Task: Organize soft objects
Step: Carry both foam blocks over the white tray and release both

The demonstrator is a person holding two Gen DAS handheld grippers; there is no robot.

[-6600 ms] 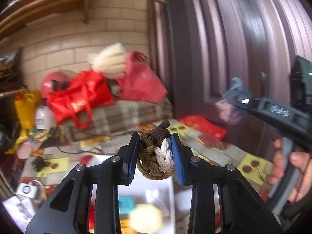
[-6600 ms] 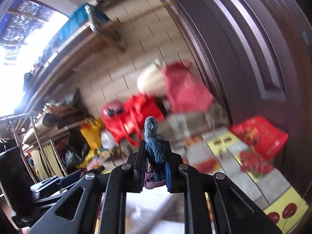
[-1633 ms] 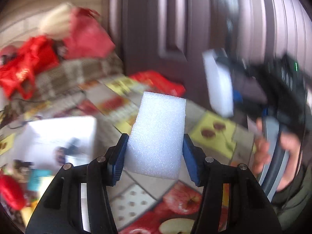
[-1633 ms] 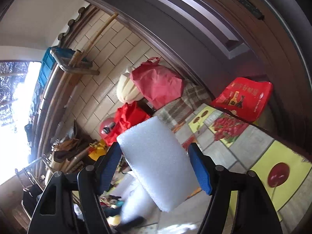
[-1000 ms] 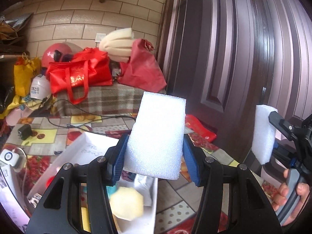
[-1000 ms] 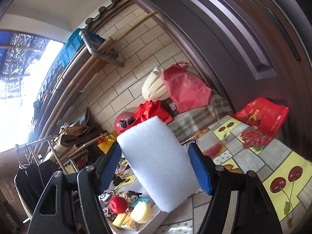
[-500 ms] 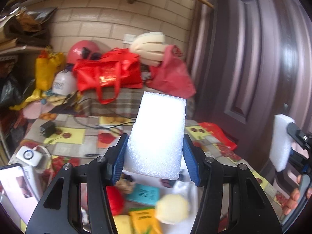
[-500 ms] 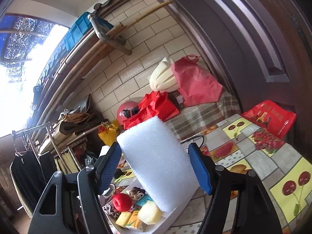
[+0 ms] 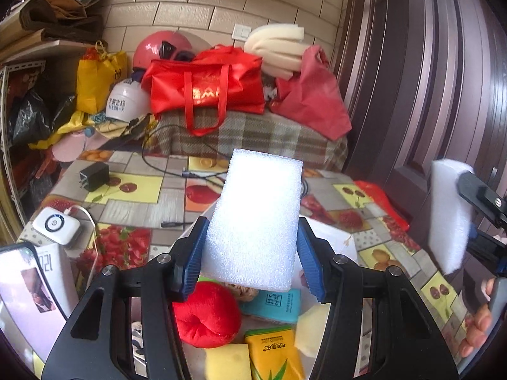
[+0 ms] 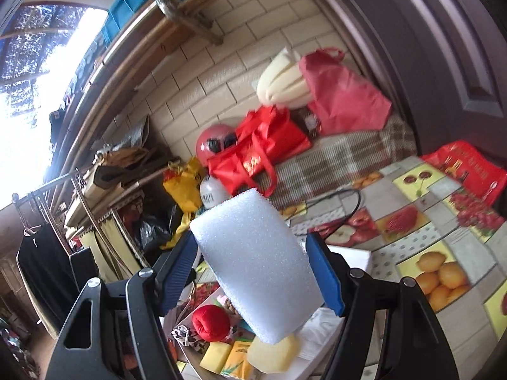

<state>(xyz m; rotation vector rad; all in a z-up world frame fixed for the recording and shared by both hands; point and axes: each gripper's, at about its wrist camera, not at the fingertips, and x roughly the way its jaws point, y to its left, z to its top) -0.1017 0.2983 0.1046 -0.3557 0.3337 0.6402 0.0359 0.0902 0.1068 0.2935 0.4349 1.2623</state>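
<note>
My left gripper (image 9: 252, 243) is shut on a white foam block (image 9: 256, 218), held upright between the blue pads. It hovers over a white box (image 9: 329, 234) that holds a red plush ball (image 9: 206, 313), yellow sponges (image 9: 226, 361), a yellow-green packet (image 9: 272, 357) and a teal packet (image 9: 275, 304). My right gripper (image 10: 253, 272) is shut on a second white foam block (image 10: 253, 262), tilted, above the same box (image 10: 351, 259) and the red plush ball (image 10: 210, 321). That second block (image 9: 448, 215) also shows at the right edge of the left wrist view, with a person's fingers below it.
The table wears a fruit-print cloth (image 9: 133, 190). On it lie a phone (image 9: 28, 288), a white power bank (image 9: 57, 226), a black charger (image 9: 93, 175) and a cable. Red bags (image 9: 206, 88) and a helmet sit on a plaid-covered bench behind. A dark door (image 9: 427, 79) stands right.
Both views have swung across the table, so the box of soft things now lies right under the grippers. Each gripper keeps its hold on its foam block.
</note>
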